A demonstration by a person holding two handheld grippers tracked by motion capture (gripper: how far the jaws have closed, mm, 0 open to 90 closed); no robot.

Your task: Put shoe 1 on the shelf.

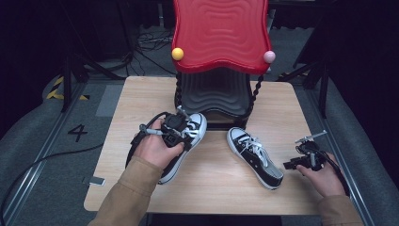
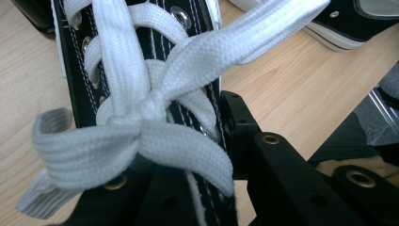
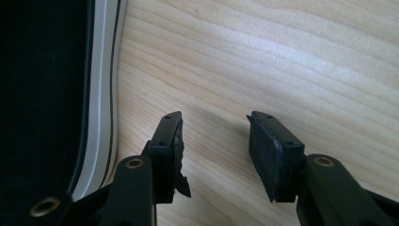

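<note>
On table [image 1: 141,94]: two sneakers [image 1: 254,155]; two grippers [image 1: 181,129]

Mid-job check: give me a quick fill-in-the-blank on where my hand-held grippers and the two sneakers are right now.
1. The left hand-held gripper is at the laces of the ____ sneaker.
2. The right hand-held gripper has its jaws ____, with nothing between them.
3. Behind both sneakers stands a rack with a ____ top.
4. The right sneaker lies on the wooden ____.

Missing words: left; open; red; table

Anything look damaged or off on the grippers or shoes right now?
Yes: on the right gripper, the left-hand jaw's pad looks torn and ragged at its lower edge, unlike the clean pad opposite. The left shoe's lace bow is still tied.
</note>
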